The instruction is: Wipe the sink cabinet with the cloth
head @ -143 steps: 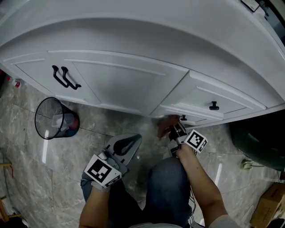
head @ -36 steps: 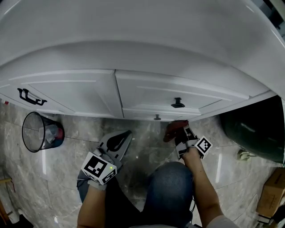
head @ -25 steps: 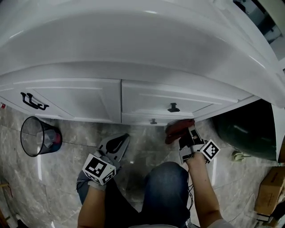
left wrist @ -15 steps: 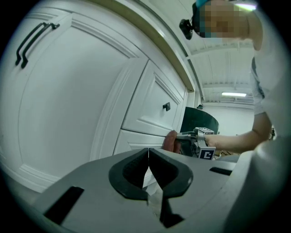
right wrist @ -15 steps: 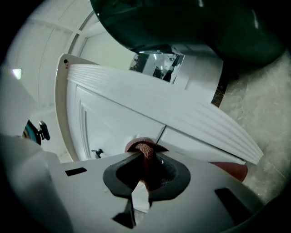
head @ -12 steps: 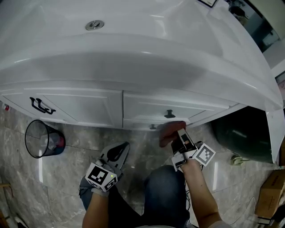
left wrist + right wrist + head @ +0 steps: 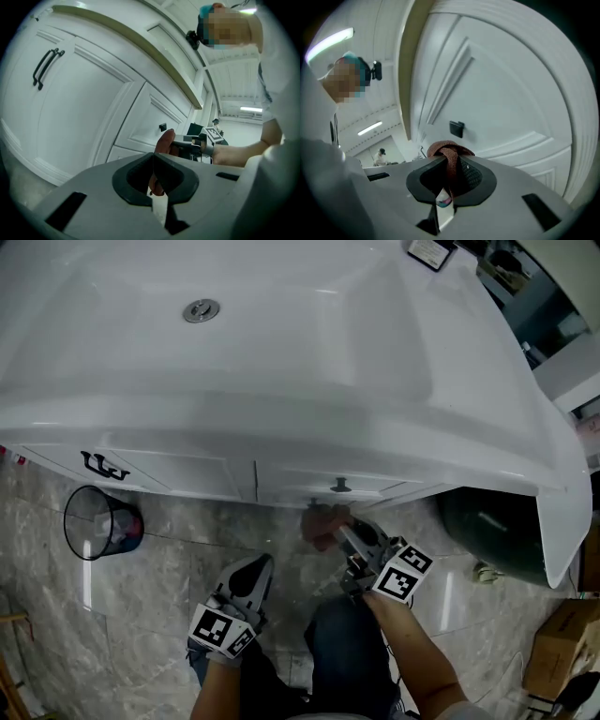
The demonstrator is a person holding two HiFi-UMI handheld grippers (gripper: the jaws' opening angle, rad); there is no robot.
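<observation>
Cloth (image 7: 322,524) is bunched at the tips of the right gripper (image 7: 349,542) in the head view. It sticks out ahead of the fingers toward the cabinet (image 7: 187,479), just below the knob (image 7: 340,487). The left gripper (image 7: 251,576) sits off to the side, farther away.

Left gripper view: jaws together, nothing in them.

Right gripper view: fingers clamped on the cloth. It runs lengthwise between them and balls up past the tips near the drawer front. Can't tell if it's touching.

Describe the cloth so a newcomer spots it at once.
Start at the white sink cabinet, then the small dark drawer knob. Just below it, the right gripper clamps a rust-brown woven cloth, the only fabric against the plain white fronts.
</observation>
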